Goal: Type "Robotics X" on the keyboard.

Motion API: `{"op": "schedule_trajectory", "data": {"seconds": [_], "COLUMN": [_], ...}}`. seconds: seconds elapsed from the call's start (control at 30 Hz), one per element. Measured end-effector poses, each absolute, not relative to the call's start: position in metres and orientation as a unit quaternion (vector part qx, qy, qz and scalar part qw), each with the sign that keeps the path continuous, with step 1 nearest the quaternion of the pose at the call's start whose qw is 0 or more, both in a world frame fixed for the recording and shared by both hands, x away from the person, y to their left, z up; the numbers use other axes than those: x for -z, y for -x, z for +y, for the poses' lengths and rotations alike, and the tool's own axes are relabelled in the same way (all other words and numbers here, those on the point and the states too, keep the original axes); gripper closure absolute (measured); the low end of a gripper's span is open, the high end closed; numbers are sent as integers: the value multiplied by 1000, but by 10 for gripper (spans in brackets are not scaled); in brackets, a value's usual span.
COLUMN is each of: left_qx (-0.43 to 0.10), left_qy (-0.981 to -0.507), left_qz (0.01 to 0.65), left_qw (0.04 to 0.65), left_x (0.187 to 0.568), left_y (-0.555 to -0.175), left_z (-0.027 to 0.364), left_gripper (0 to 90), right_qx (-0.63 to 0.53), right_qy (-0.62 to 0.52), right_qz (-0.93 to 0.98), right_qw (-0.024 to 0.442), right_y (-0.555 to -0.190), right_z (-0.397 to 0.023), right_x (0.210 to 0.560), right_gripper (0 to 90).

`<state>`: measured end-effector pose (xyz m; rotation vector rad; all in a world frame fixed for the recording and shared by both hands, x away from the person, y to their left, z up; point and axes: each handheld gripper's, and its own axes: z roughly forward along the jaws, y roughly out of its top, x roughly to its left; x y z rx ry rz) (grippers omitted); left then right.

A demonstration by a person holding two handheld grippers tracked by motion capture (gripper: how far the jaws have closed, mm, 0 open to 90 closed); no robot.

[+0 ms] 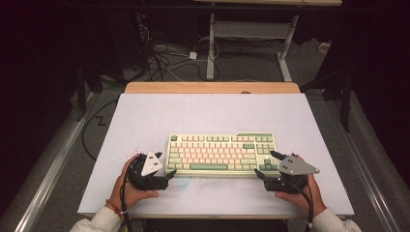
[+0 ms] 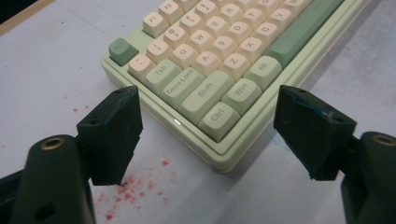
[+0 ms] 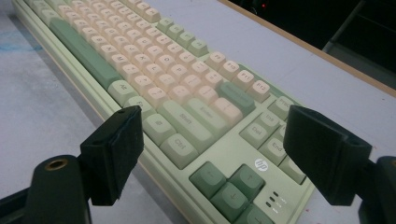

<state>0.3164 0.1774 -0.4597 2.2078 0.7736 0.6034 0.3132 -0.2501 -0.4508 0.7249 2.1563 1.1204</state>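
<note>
The keyboard is the one obstacle on the mat. Its near-left corner lies between the wide-apart jaws of the left gripper, with bare mat (speckled red) under and beside the jaws; outward of that gripper the mat is free to the edge. The right gripper has its spread jaws over the keyboard's near-right corner, above the arrow keys. Ahead of both grippers, past the keyboard, open mat runs to the wooden edge; between them, nearer the person, a bare strip stays passable.
</note>
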Motion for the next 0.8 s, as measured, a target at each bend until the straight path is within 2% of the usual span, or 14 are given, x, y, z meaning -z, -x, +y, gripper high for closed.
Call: {"op": "schedule_trajectory", "data": {"seconds": [0.2, 0.33, 0.43, 0.5, 0.6, 0.67, 0.8], "left_qx": [-230, -219, -208, -204, -196, -194, -187], "left_qy": [-854, -855, -860, -862, -869, -873, -879], "left_qz": [308, 308, 299, 295, 287, 283, 276], "left_qw": [350, 355, 358, 358, 353, 347, 342], "left_x": [455, 450, 445, 443, 442, 440, 437], "left_y": [-326, -334, -339, -342, -346, -349, -357], "left_z": [170, 162, 156, 153, 150, 146, 136], "left_gripper": [255, 321, 446, 585, 725, 788, 850], "right_qx": [-422, -419, -417, -416, -413, -412, -408], "right_qy": [-274, -270, -267, -267, -268, -267, -266], "right_qz": [810, 813, 815, 815, 816, 817, 819], "right_qw": [301, 301, 301, 302, 302, 302, 302], "right_y": [-313, -313, -312, -312, -313, -313, -313], "right_z": [-249, -247, -246, -246, -245, -245, -244], "right_x": [451, 452, 452, 452, 454, 454, 455], "right_gripper": [184, 185, 188, 189, 191, 192, 192]}}
